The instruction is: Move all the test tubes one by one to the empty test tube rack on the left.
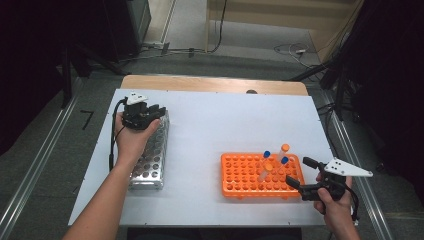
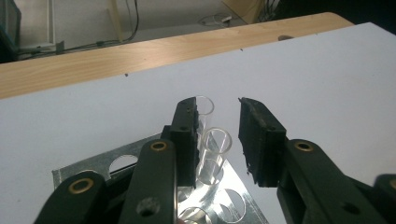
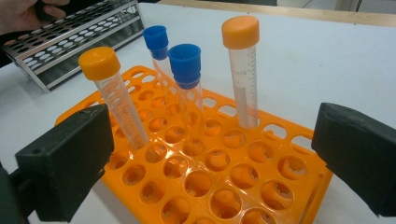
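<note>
In the high view, the left gripper [image 1: 156,111] sits over the far end of the silver metal tube rack [image 1: 151,159]. The right gripper [image 1: 300,172] is beside the orange plastic rack [image 1: 240,176].

In the left gripper view, the jaws stand apart around a clear glass tube [image 2: 214,151] in the metal rack, not clamping it.

In the right gripper view, the jaws are wide before four capped tubes; the orange-capped tube [image 3: 116,95] is nearest the left jaw.

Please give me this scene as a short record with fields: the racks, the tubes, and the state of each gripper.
Surface: white table
Metal rack: at left, holds clear open tubes at its far end
Orange rack: at right, holds four capped tubes
Caps: two blue, two orange
Left gripper: open, jaws either side of a clear tube
Right gripper: open, facing the orange rack, holding nothing
</note>
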